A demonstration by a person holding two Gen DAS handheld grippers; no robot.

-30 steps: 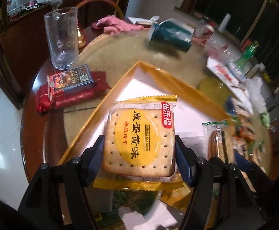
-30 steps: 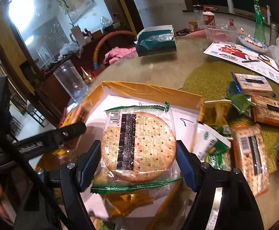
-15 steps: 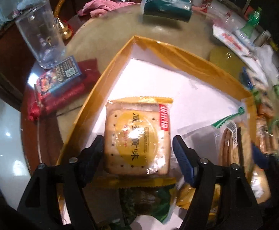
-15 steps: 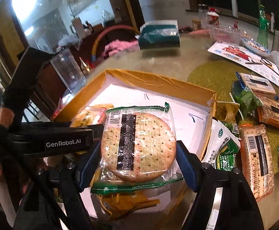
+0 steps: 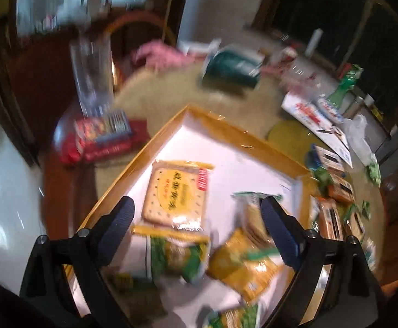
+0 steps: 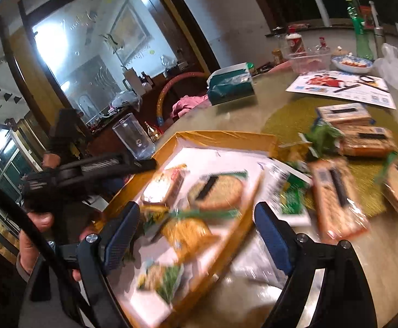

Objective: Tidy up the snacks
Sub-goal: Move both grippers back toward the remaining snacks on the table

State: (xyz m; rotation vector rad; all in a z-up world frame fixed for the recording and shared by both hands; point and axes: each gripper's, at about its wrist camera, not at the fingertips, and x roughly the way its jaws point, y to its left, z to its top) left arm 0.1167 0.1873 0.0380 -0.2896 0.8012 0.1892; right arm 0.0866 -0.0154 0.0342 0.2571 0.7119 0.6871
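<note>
lying flat in the tray (image 5: 227, 128), the square cracker (image 5: 177, 191) and the round cracker (image 6: 215, 190) are both out of the grippers now; a second ago each sat between blue pads, held above the tray. both grippers' jaws have just been opening, and they now stand wide apart with nothing between them. the left gripper (image 5: 197, 228) hangs over the square cracker's near edge, the right gripper (image 6: 196, 231) over the tray's near side. judging from this, two more snacks are sorted and both grippers are free for the next pick.

the left view shows the tray's full white floor, with green and yellow packets (image 5: 242, 265) piled at its near end, and the round cracker partly hidden behind the right-hand pad. the right view alone shows what is left: several wrapped biscuit packs (image 6: 338, 196) loose on the worktop (image 6: 242, 114), just beside the tray and further out on a gold mat (image 6: 292, 117). it also shows the left gripper from the side, in a person's hand (image 6: 33, 235). both views are blurred.
</note>
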